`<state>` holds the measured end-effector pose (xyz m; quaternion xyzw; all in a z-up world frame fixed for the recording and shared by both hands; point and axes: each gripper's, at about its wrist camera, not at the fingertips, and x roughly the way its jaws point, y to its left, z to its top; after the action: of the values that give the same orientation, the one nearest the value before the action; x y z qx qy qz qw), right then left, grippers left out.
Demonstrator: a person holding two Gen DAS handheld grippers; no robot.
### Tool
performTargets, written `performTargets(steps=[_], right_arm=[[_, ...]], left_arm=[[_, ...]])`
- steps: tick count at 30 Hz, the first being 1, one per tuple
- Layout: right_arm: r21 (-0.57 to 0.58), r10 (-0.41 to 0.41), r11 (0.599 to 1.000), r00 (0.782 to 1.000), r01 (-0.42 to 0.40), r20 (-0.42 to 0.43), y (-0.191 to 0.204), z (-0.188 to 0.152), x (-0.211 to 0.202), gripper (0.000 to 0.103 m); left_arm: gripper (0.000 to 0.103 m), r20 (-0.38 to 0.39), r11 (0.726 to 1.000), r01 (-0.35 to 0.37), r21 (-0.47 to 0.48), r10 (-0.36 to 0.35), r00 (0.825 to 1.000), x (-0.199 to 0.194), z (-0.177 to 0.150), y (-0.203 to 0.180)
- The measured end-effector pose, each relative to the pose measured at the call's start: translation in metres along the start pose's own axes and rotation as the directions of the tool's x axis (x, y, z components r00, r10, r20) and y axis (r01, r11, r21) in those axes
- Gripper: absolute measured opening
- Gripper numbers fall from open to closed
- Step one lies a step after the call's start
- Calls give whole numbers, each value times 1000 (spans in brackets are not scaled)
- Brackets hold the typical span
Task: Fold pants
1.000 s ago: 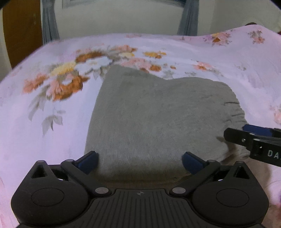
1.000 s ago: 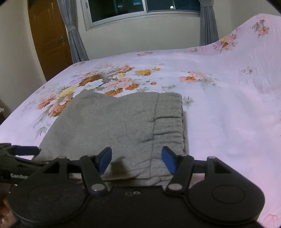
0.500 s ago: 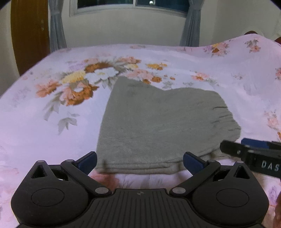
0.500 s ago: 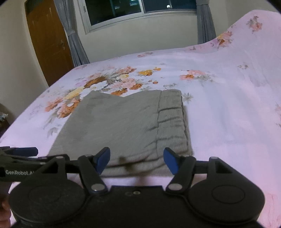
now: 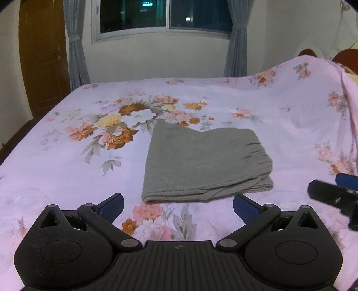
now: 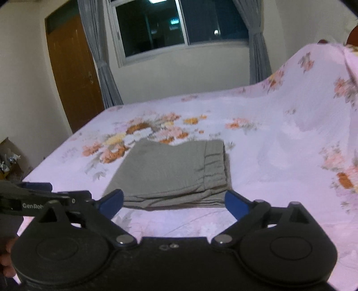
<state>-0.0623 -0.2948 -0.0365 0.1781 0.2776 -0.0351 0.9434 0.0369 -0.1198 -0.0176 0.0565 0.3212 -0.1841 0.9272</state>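
Observation:
The grey pants (image 5: 201, 163) lie folded into a compact rectangle on the floral bedsheet (image 5: 67, 161), elastic waistband on the right side. My left gripper (image 5: 177, 204) hovers open in front of the fold's near edge, nothing between its blue pads. In the right wrist view the same folded pants (image 6: 172, 172) rest ahead of my right gripper (image 6: 173, 201), whose jaws are opening wide and hold nothing. The right gripper's finger (image 5: 331, 192) shows at the right edge of the left view; the left gripper's finger (image 6: 33, 199) crosses the lower left of the right view.
The pink floral sheet rises over a hump (image 6: 313, 73) at the right, by the headboard. A wooden door (image 6: 71, 73), grey curtains and a dark window (image 5: 165, 15) stand beyond the bed. The bed's left edge (image 6: 51, 161) drops to the floor, where some clutter sits.
Both grippers pulled back and up from the pants, which now look smaller and lie free on the sheet. The right gripper's jaws spread wider.

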Motion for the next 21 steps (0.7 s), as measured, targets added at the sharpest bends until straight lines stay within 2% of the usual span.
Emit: performTargets(steps=[10,16,21], right_arm=[[-69,-21,997,998,25,58,25,0,-51,103],[-90,-119,988,987,128,105,30,1,-62,103],[-69,-146,985,980,156,136,28,3,-69,103]], left_arm=[[103,8,1000,-15,-28,15,1000,-46,-14,13],[103,39,999,-41,-27,42,998,-69,-18,16],[103,72,999,-37,-6,38,997,-84,-15,10]])
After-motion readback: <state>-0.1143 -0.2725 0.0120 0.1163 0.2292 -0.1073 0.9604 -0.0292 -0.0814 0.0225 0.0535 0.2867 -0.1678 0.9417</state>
